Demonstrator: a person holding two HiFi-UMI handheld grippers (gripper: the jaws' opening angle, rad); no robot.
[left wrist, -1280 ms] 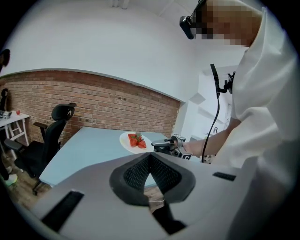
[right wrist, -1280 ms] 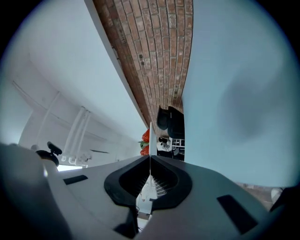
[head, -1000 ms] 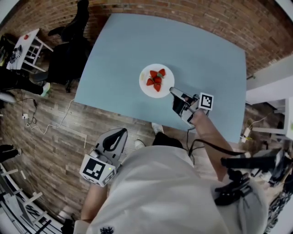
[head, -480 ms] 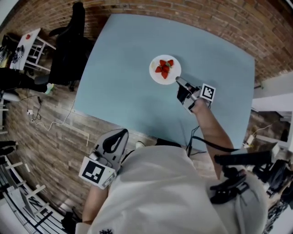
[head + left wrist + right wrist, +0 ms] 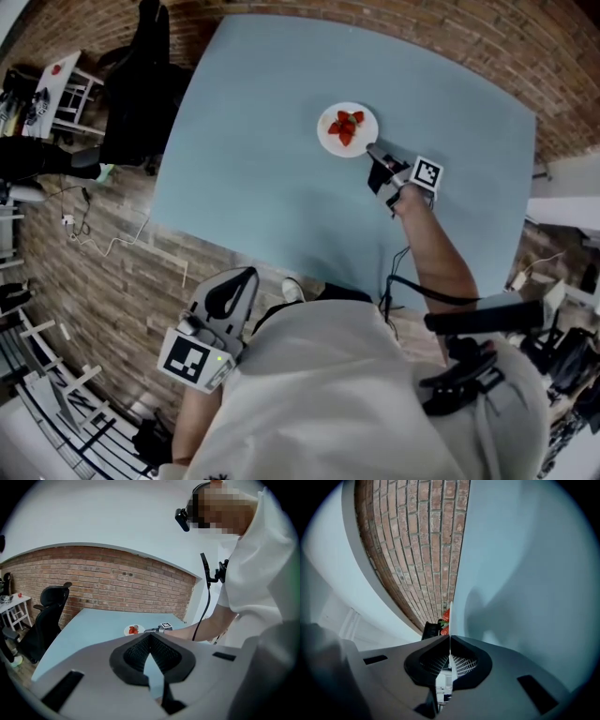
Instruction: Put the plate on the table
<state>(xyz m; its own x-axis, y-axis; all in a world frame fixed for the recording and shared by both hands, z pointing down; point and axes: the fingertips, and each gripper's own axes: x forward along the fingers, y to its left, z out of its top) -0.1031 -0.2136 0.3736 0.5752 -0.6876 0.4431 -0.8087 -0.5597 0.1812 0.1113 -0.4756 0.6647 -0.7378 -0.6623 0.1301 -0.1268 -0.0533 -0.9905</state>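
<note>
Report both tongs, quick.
Left tongs: closed, holding nothing.
Right tongs: closed on the rim of the plate.

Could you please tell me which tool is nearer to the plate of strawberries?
Right. The right tool grips the plate at its rim; the left tool hangs back beyond the table's near edge.
</note>
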